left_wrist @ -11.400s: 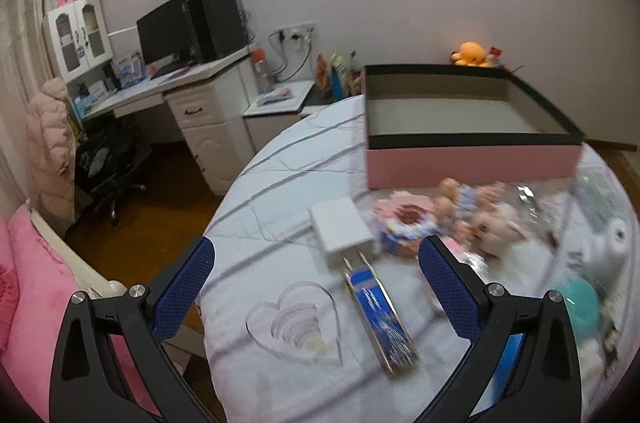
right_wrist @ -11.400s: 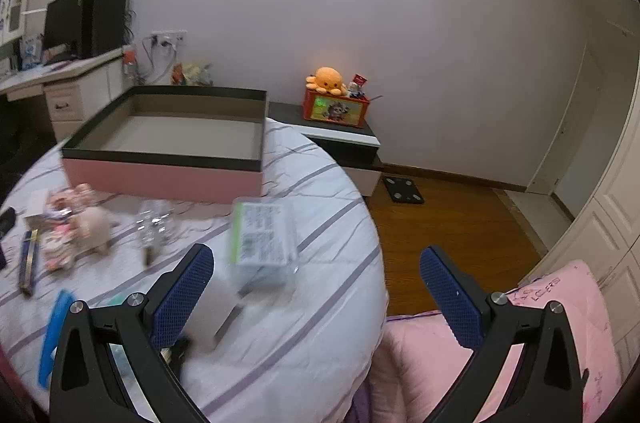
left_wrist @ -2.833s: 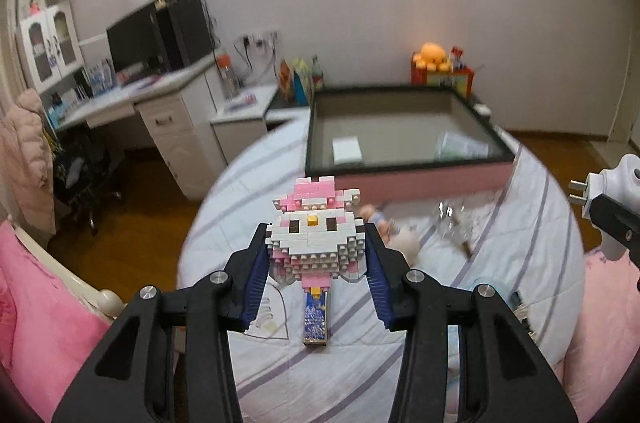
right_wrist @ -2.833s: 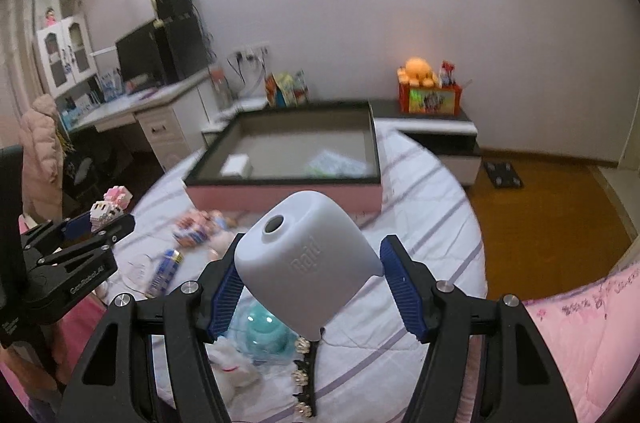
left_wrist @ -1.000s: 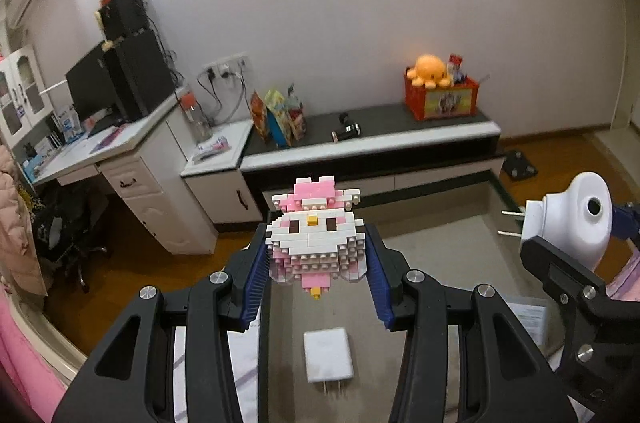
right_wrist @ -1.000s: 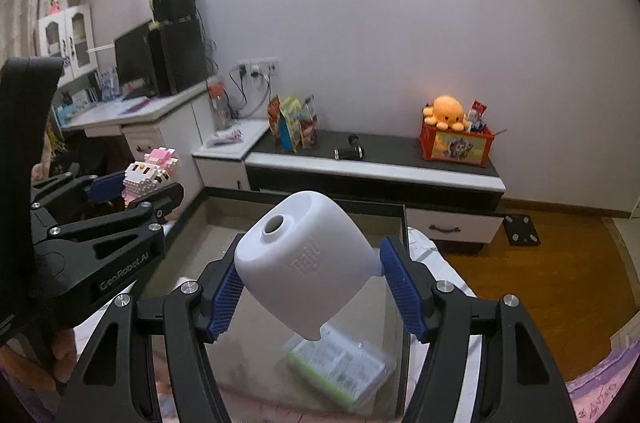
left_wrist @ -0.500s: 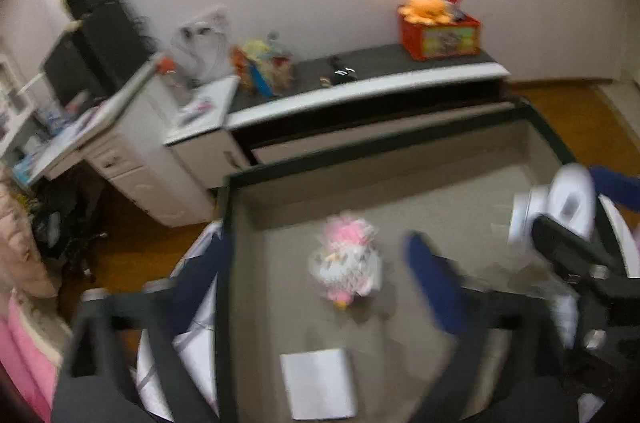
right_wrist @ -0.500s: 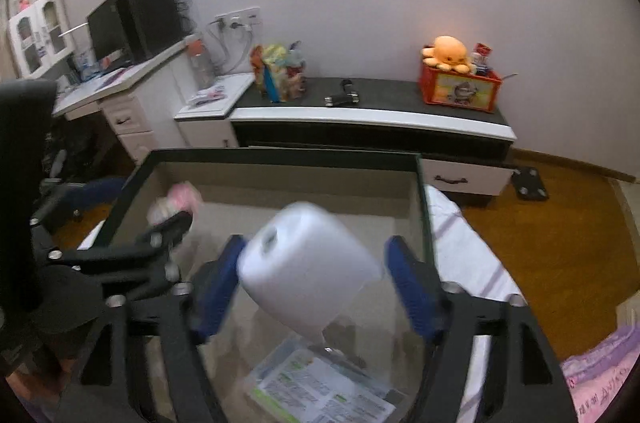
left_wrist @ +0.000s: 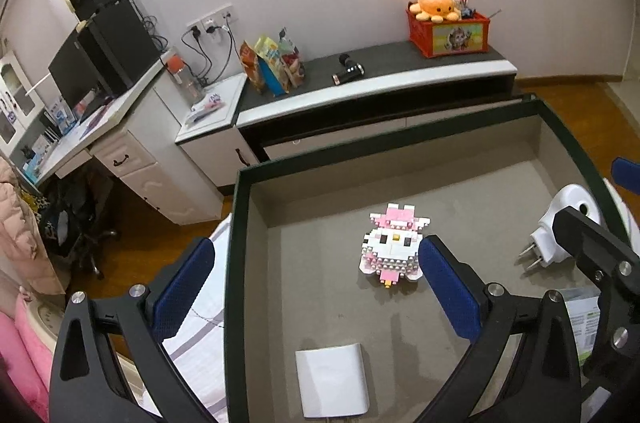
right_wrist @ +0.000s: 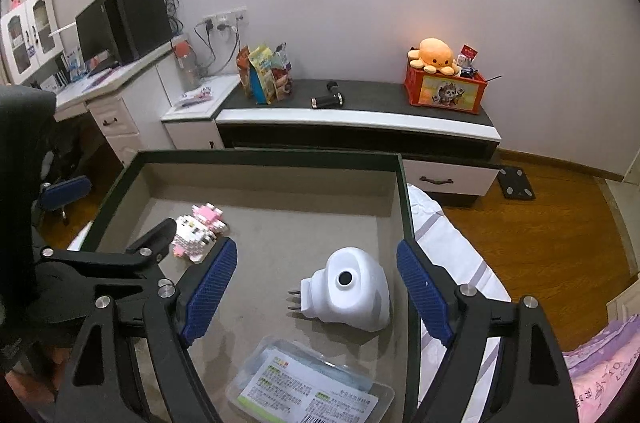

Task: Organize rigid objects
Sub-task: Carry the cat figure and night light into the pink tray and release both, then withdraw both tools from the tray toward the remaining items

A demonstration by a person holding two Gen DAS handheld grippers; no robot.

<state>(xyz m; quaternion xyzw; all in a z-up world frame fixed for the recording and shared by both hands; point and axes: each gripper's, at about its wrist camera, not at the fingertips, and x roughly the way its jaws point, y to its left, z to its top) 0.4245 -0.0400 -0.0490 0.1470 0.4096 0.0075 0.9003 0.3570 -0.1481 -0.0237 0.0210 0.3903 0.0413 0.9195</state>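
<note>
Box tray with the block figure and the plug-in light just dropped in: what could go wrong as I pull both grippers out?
1. The left gripper is open, but its right finger sits right beside the block figure; lifting out crooked could knock bricks loose.
2. The right gripper straddles the white plug-in light, whose prongs stick out sideways; a finger could catch and drag it.
3. Both grippers crowd the box, so they may bump each other.

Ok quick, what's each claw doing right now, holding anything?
Left claw: open, holding nothing.
Right claw: open, holding nothing.
</note>
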